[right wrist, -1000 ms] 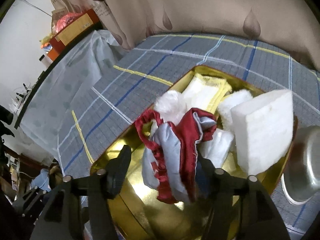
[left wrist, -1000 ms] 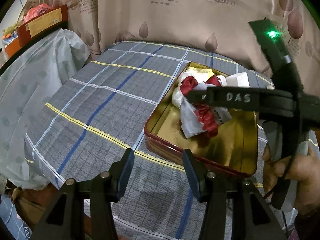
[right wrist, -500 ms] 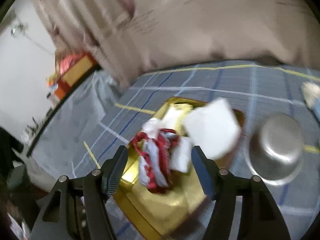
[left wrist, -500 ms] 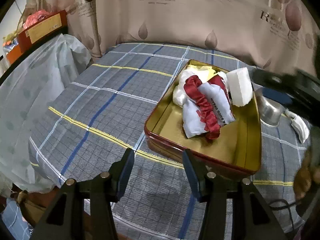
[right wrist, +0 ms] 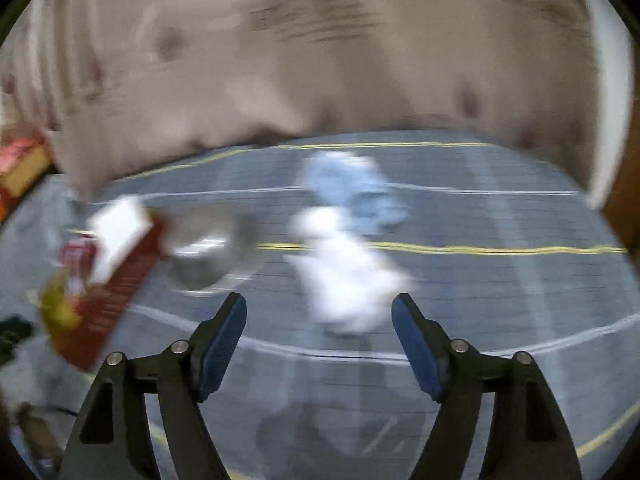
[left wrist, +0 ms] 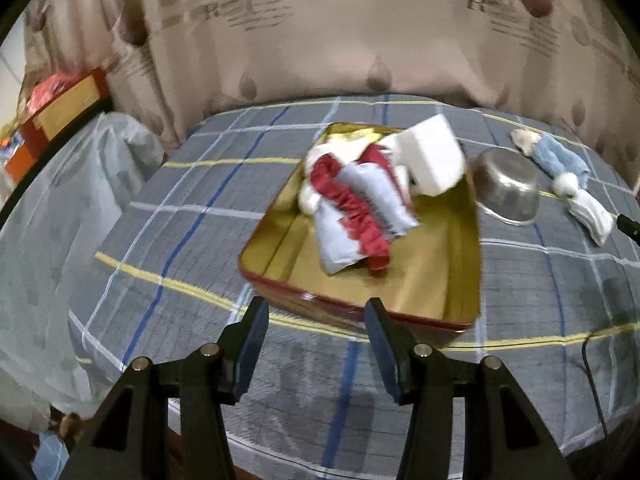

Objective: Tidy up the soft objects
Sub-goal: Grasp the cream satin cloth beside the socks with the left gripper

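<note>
Checked grey cloth with blue and yellow lines covers the table; behind it hangs a beige curtain with leaf shapes and cursive print whose lettering is too blurred to read beyond a large "R". Near the table's middle sits the gold-lined red-rimmed rectangular tin, holding a red and pale-blue crumpled fabric bundle and a white foam block at its far end. Just beside it stands an upturned steel bowl. Toward the table's right edge lie a light-blue rolled towel and white soft cloth, not yet stowed. The right gripper, jaws just widened and empty, faces the white cloth; fetching it looks like the step in hand, calling for a descent and closing. The left gripper hovers apart, empty, before the tin's near rim.
</note>
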